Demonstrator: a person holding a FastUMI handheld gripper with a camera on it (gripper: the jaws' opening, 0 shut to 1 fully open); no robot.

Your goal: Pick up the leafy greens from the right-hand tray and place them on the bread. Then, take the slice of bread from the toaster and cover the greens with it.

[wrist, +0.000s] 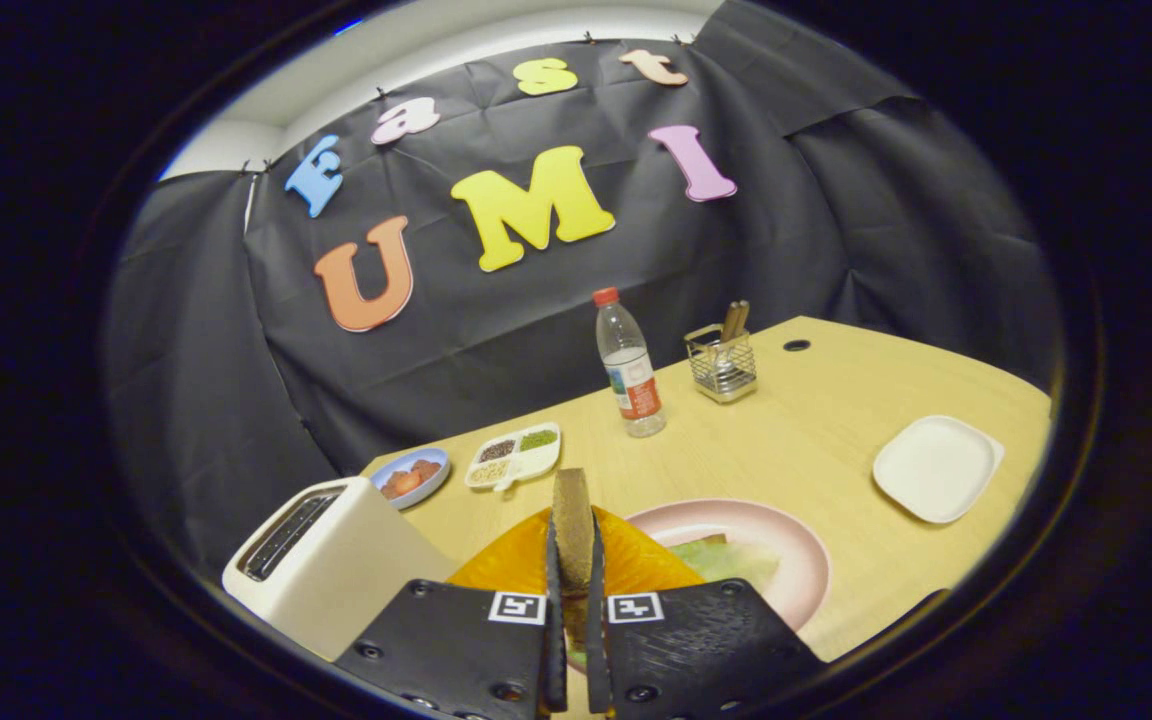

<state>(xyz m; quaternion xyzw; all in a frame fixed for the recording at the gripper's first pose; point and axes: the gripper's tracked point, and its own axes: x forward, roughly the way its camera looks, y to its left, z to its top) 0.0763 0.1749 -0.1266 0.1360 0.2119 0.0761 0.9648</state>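
Gripper: the gripper (pixel 572 560) has its two fingers pressed against the flat sides of a slice of bread (pixel 572 515), which stands on edge between them and sticks out past the tips.
Toaster: the toaster (pixel 321 560) sits at the near left corner of the table (pixel 816 420), its slots up, just left of the fingers.
Plate: a pink plate (pixel 786 545) lies just ahead of the fingers near the table's front edge; the leafy greens (pixel 726 558) rest on it. Something orange (pixel 496 565) shows behind the fingers, partly hidden.
White tray: the white tray (pixel 936 468) lies near the table's right edge.
Far side: a water bottle (pixel 629 365) and a wire holder (pixel 722 362) stand toward the back edge.
Left edge: a blue dish (pixel 412 476) and a divided dish (pixel 515 455) lie side by side beyond the toaster.
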